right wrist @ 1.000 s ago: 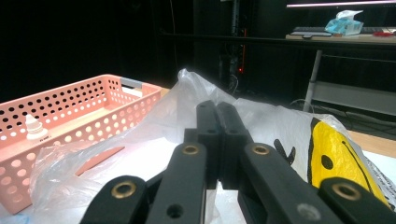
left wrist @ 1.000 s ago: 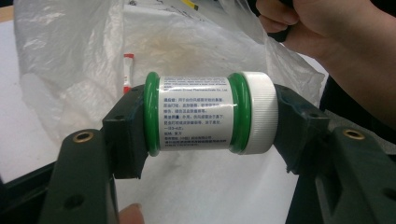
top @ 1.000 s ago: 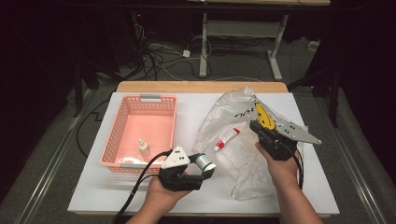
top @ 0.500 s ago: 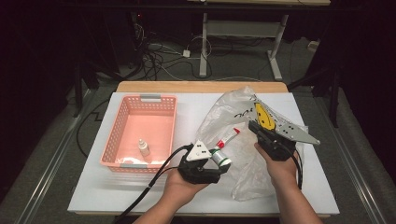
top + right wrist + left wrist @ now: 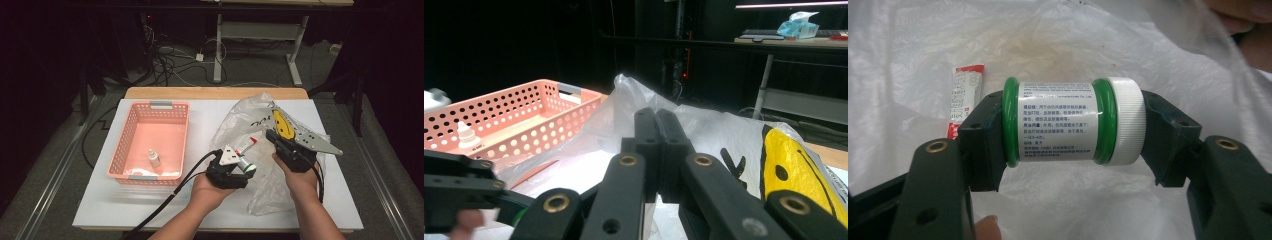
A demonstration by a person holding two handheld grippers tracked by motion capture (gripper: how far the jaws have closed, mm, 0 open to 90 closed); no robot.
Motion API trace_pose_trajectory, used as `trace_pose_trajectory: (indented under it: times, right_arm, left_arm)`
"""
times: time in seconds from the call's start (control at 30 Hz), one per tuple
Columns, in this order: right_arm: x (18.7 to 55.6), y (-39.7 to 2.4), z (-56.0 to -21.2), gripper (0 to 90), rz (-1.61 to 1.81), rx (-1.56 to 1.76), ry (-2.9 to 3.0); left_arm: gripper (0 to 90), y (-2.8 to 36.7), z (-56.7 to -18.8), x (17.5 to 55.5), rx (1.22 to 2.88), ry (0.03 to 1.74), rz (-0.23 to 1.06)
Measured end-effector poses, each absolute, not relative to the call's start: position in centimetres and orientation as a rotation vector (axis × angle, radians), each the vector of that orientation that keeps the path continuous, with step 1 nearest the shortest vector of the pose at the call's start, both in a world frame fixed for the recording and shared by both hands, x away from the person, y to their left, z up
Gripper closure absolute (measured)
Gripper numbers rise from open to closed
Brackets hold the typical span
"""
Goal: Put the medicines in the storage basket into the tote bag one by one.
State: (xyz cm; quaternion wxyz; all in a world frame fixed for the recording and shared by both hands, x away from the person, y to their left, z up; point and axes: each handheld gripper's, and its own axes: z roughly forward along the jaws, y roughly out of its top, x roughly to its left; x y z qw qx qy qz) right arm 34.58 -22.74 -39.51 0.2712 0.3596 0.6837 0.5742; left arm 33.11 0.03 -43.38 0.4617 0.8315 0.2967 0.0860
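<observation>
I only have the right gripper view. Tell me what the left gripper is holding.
Observer: The left gripper clamps a small jar end to end, with the white cap on one jaw and the base on the other.
Operator: Describe the jar.
Observer: It has two green rings and a white printed label.
Operator: Report what lies beyond it.
Observer: A red-and-white tube lies flat on the plastic bag.

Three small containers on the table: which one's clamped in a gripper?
The green-ringed jar with the white cap, clamped end to end in the left gripper. The red-and-white tube lies loose on the plastic bag; the small white bottle stands in the pink basket.
</observation>
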Motion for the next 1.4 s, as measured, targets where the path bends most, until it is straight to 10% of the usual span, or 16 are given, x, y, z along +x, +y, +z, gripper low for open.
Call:
trace_pose_trajectory:
  times: [1.4]
  right_arm:
    - [34.6,-23.1,-39.6,90.0,1.542,0.976,1.841]
  left_arm:
    - [26.0,-3.6,-45.9,37.0,2.098,0.814,0.248]
